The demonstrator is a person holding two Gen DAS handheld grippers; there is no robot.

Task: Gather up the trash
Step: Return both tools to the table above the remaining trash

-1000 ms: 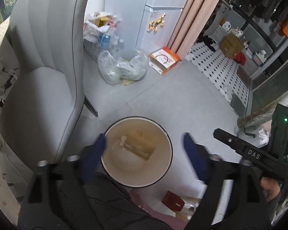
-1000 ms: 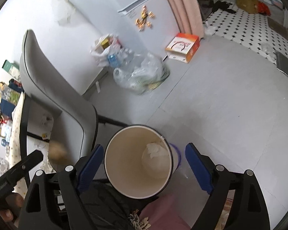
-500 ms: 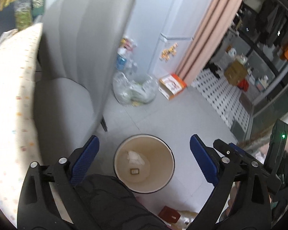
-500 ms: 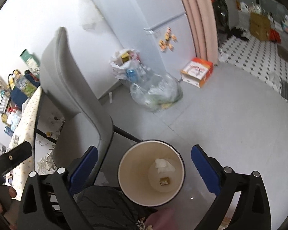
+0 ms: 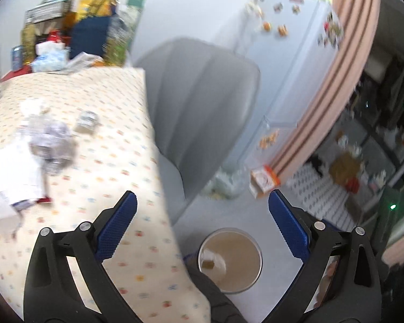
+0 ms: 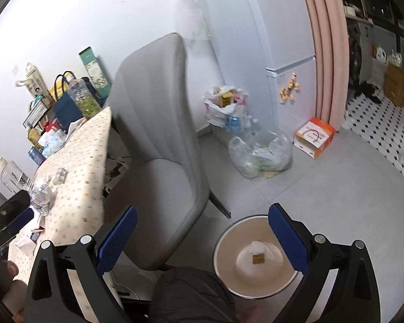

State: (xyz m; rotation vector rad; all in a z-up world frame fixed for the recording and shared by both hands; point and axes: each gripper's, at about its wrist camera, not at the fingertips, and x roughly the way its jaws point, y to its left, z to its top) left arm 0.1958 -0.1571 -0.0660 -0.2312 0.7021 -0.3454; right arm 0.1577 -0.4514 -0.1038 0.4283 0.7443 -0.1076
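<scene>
While both grippers gape wide and hold nothing, trash sits in the bin [image 6: 256,255] at lower centre-right

Left gripper [image 5: 202,231] at bottom centre, fingers fully apart, table [image 5: 107,161] with crumpled plastic [image 5: 51,142] and papers [image 5: 16,177] at left (view blurred). Right gripper [image 6: 202,231] likewise spread and empty, over the grey chair [image 6: 159,148]; bin on the floor beside the chair holds a white wad [image 6: 264,250] and small brown box [image 6: 258,258]. Clear bag [image 6: 261,156] upper right of bin
</scene>
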